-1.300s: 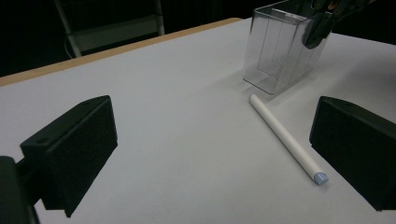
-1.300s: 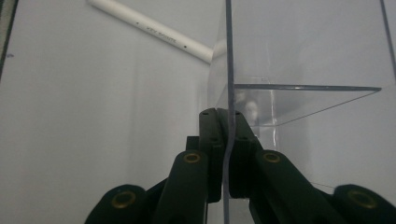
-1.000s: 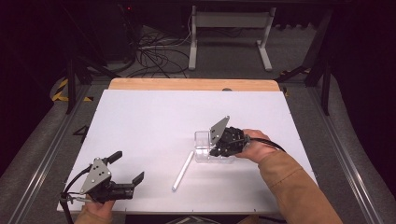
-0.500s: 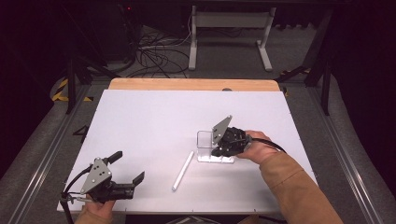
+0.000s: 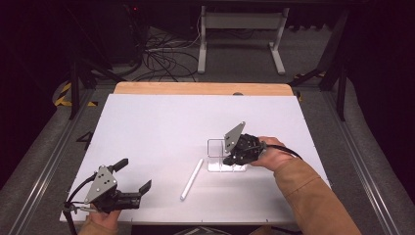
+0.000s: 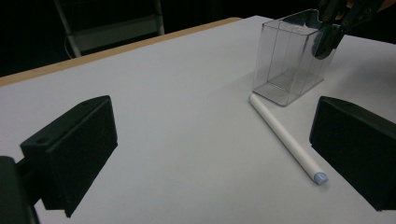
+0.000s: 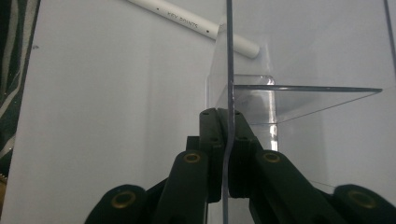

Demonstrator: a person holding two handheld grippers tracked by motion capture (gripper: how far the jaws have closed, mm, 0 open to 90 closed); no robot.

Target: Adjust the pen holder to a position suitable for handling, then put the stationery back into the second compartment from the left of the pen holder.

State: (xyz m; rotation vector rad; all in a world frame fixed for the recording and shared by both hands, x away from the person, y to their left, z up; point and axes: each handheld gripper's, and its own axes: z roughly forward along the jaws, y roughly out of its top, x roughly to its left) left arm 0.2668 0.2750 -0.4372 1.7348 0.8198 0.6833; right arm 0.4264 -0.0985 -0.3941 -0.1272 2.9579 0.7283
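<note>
my right tongs (image 5: 229, 157) are pinching one wall of the clear box (image 5: 218, 152), jaws pressed together on the thin plastic; in the right gripper view the wall (image 7: 228, 60) runs edge-on between the two black jaws, and the box's far walls are hard to trace through glare. the box stands upright on the white table (image 5: 161, 122), right of centre; in the high view its near right part is covered by my tongs and right hand (image 5: 271, 155). my left tongs (image 5: 131, 176) rest at the near left corner, jaws spread with nothing between them. in the left gripper view both jaw pads are cut off by the frame's edges.

count: one clear box, one white pen (image 5: 192, 178), two tongs. the pen lies flat just near and left of the box, one end almost at the box's base, whether touching i cannot tell; its light blue cap (image 6: 320, 178) points toward my left tongs. small print on its barrel (image 7: 187, 18) is too small to read.

around: a wooden strip (image 5: 200, 88) along the table's far edge, tangled cables (image 5: 161, 54) and a white stand (image 5: 240, 34) on the dark floor beyond.
</note>
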